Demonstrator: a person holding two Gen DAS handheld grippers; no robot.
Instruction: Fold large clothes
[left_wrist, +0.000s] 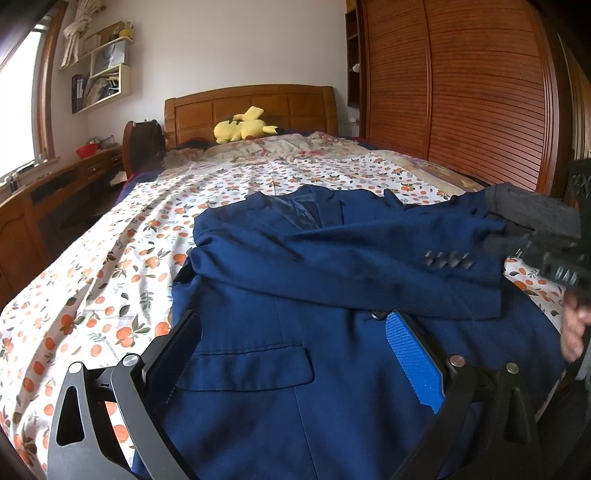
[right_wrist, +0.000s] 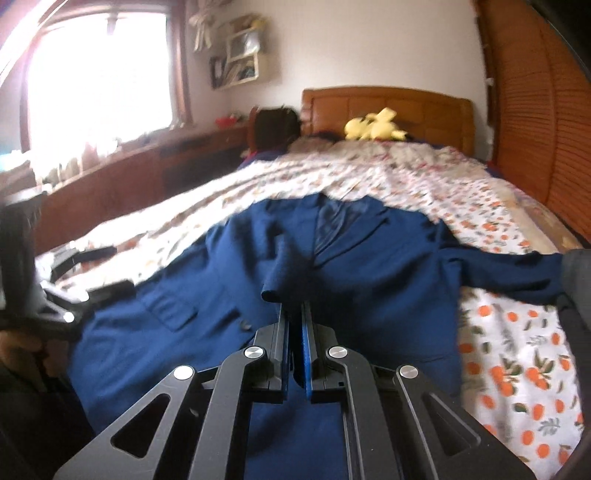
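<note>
A navy blue suit jacket (left_wrist: 295, 332) lies face up on the bed, collar toward the headboard. One sleeve (left_wrist: 351, 251) is drawn across its chest toward the right. My left gripper (left_wrist: 295, 328) is open and empty, its fingers spread low over the jacket's lower front by the flap pocket (left_wrist: 255, 365). My right gripper (right_wrist: 294, 317) is shut on the cuff end of that sleeve (right_wrist: 280, 273) and holds it above the jacket (right_wrist: 369, 295). In the left wrist view the right gripper (left_wrist: 517, 240) appears at the right edge. The other sleeve (right_wrist: 517, 269) stretches out to the right.
The bed has an orange-print sheet (left_wrist: 110, 266) and a wooden headboard (left_wrist: 251, 107) with a yellow plush toy (left_wrist: 240, 129). A slatted wooden wardrobe (left_wrist: 461, 92) runs along the right side. A desk (left_wrist: 55, 192) and window stand on the left.
</note>
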